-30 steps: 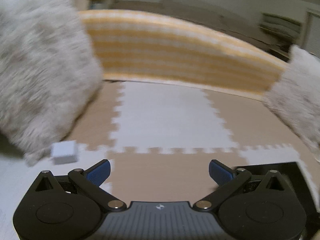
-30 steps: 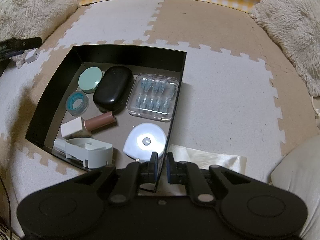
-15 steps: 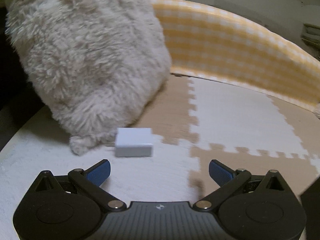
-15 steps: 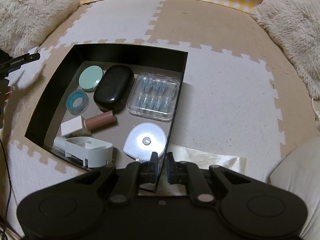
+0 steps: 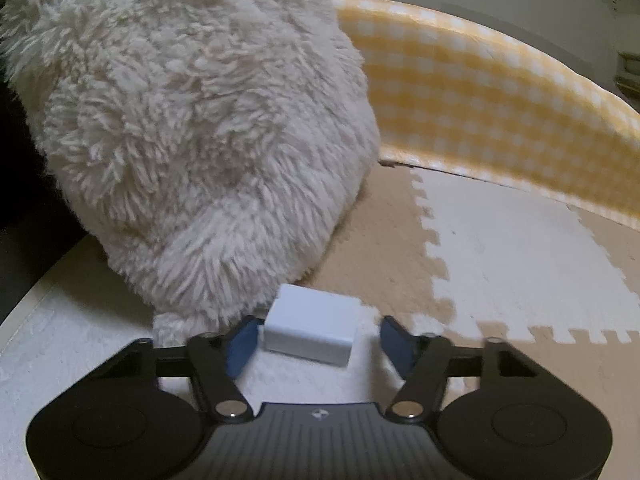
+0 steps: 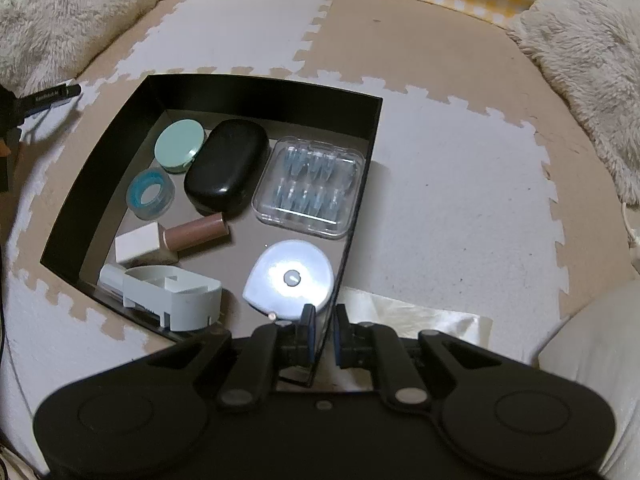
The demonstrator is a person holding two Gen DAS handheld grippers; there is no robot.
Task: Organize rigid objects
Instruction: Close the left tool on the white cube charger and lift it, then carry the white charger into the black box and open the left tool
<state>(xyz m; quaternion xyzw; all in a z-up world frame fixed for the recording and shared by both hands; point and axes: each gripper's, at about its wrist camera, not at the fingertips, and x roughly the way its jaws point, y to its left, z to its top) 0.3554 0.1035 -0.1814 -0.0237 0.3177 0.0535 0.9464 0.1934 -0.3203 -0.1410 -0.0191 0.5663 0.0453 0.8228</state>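
Note:
A small white block (image 5: pixel 310 330) lies on the foam mat at the foot of a fluffy cushion (image 5: pixel 192 120). My left gripper (image 5: pixel 318 342) is open with the block between its blue pads; the left pad is close to or touching it, the right pad stands apart. My right gripper (image 6: pixel 323 338) is shut on the near right wall of a black box (image 6: pixel 362 184). The box holds a black case (image 6: pixel 226 170), a clear blister pack (image 6: pixel 310 188), a white tape measure (image 6: pixel 290 276), a mint compact (image 6: pixel 178 148), a blue tape roll (image 6: pixel 150 194), a brown tube (image 6: pixel 196 232) and other small items.
A yellow checked bolster (image 5: pixel 500 116) borders the mat at the back. Another fluffy cushion (image 6: pixel 592 60) lies at the right, a pale cushion (image 6: pixel 592 360) at the near right. A shiny sheet (image 6: pixel 416 316) lies beside the box. The left gripper's tip (image 6: pixel 52 94) shows at the far left.
My left gripper moved forward to the white block, which now sits between its narrowed fingers. My right gripper stayed shut on the box wall.

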